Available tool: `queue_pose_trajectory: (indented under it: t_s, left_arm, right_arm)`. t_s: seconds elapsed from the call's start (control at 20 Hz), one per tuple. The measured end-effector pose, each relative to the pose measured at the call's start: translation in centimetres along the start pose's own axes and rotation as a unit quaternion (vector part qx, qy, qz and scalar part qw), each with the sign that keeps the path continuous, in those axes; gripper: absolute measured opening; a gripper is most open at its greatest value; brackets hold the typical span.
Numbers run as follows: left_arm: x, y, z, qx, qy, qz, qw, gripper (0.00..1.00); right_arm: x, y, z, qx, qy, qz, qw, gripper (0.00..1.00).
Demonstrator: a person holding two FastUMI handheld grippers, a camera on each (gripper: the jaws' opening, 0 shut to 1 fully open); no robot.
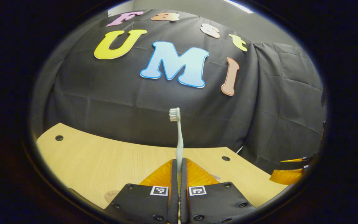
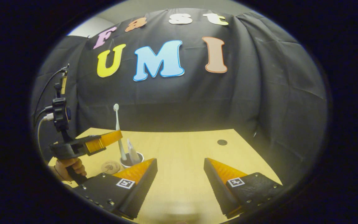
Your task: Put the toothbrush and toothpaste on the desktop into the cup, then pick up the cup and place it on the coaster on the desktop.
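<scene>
I have the toothbrush [image 1: 179, 137] pinched upright in my left gripper [image 1: 179, 165] over the cup [image 2: 131, 160] (toothpaste [image 2: 132, 152] already in) — right gripper [image 2: 180, 174] spread, idle — lower and release next.

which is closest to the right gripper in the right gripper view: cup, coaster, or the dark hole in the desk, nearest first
From the right gripper:
1. cup, just beyond its left finger, toothpaste already standing in it.
2. coaster, further left, beside the cup.
3. dark hole, far back on the desk, right of centre.

The cup clearly comes first; coaster versus hole is close.
</scene>
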State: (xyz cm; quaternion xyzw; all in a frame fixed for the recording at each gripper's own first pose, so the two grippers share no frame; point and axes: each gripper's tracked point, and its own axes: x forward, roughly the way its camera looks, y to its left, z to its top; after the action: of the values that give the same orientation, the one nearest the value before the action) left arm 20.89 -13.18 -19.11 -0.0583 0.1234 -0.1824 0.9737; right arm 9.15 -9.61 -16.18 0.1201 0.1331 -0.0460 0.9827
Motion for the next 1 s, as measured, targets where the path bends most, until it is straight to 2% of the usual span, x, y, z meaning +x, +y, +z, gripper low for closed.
queue_pose_trajectory:
  t_s: [0.5, 0.55, 0.6, 0.65, 0.7, 0.75, 0.85, 0.9, 1.0]
  left_arm:
    - [0.4, 0.6, -2.6, 0.023, 0.041, 0.01, 0.999, 0.14]
    - [0.3, 0.6, -2.7, 0.026, 0.042, 0.013, 0.999, 0.19]
    - [0.2, 0.3, -2.7, 0.028, 0.045, 0.01, 0.999, 0.33]
    - [0.1, 0.4, -2.7, 0.031, 0.047, 0.015, 0.998, 0.36]
    - [0.0, 0.2, -2.7, 0.032, 0.049, 0.014, 0.998, 0.46]
    - [-0.2, 0.2, -2.6, 0.034, 0.048, 0.018, 0.998, 0.41]
    - [-1.1, 0.1, -1.9, 0.035, 0.042, 0.026, 0.998, 0.52]
    - [-1.6, 0.1, -1.4, 0.036, 0.037, 0.03, 0.998, 0.64]
    - [-2.7, 0.3, -0.4, 0.036, 0.026, 0.039, 0.998, 0.72]
  right_arm:
    - [0.1, 1.4, 0.2, 0.003, 0.007, 0.016, 1.0, 0.93]
    - [0.1, 1.4, 0.2, 0.005, 0.008, 0.017, 1.0, 0.93]
    - [0.0, 1.5, 0.3, 0.008, 0.008, 0.02, 1.0, 0.93]
    - [-0.1, 1.5, 0.4, 0.01, 0.007, 0.022, 1.0, 0.92]
    - [-0.2, 1.5, 0.5, 0.013, 0.006, 0.025, 1.0, 0.92]
    - [-0.3, 1.7, 0.7, 0.014, 0.005, 0.028, 0.999, 0.92]
    - [-0.4, 2.0, 1.0, 0.016, 0.003, 0.035, 0.999, 0.92]
    - [-0.5, 2.0, 1.2, 0.016, 0.002, 0.036, 0.999, 0.92]
    - [-0.6, 2.3, 1.4, 0.013, 0.001, 0.038, 0.999, 0.93]
